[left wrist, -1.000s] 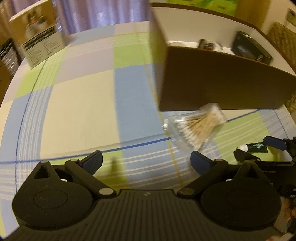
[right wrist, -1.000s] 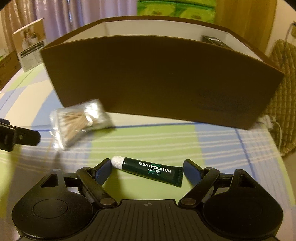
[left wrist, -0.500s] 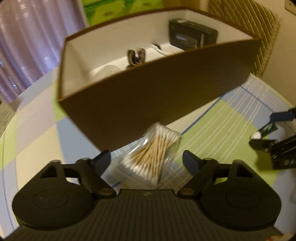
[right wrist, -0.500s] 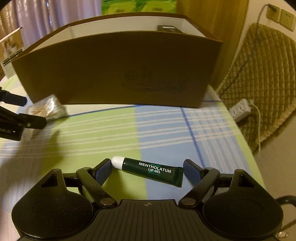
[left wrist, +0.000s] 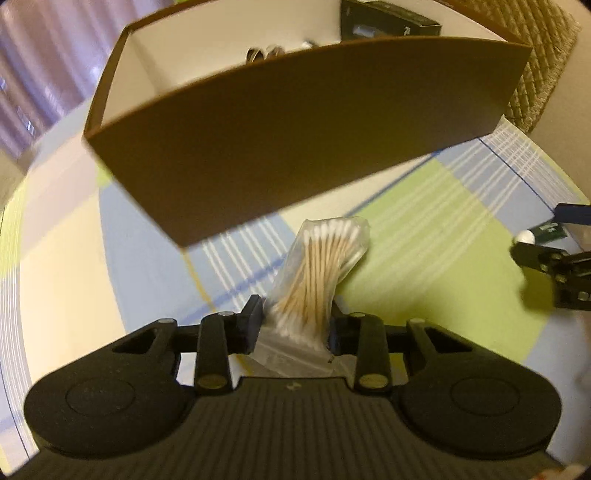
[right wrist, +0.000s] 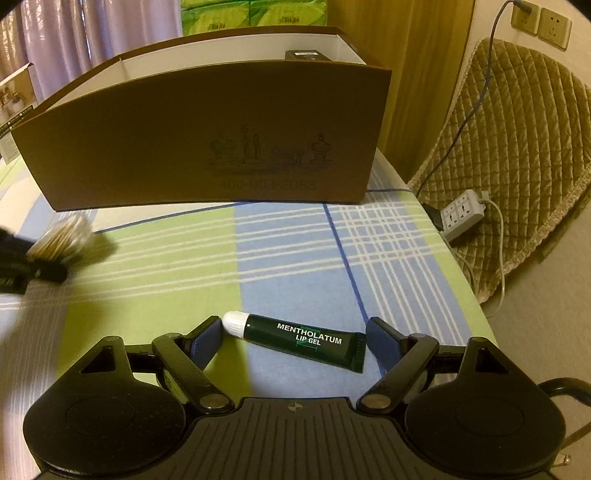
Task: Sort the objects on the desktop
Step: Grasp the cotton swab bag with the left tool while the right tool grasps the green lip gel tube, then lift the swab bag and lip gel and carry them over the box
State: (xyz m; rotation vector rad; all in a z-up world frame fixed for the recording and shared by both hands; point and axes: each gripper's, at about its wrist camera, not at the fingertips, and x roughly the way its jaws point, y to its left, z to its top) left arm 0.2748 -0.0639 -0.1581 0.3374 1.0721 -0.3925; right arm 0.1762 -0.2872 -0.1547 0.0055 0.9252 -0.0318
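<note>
A clear bag of cotton swabs (left wrist: 321,266) is pinched between the fingers of my left gripper (left wrist: 295,325), which is shut on its near end. The bag sticks out toward the brown cardboard box (left wrist: 295,147). In the right wrist view the same bag (right wrist: 62,236) shows at the far left, in front of the box (right wrist: 184,140). A dark green lip gel tube (right wrist: 306,341) with a white cap lies flat on the checked tablecloth (right wrist: 295,258). My right gripper (right wrist: 295,338) is open, one finger at each end of the tube.
Inside the box lie a black carton (left wrist: 388,22) and a small metal item (left wrist: 264,53). The table's right edge drops to a floor with a power strip (right wrist: 463,214) and a quilted cushion (right wrist: 517,147). Green tissue packs (right wrist: 251,14) stand behind the box.
My left gripper swung toward the box, moved over the swab bag and shut on it. The right gripper stayed open around the lip gel tube while its view shifted right.
</note>
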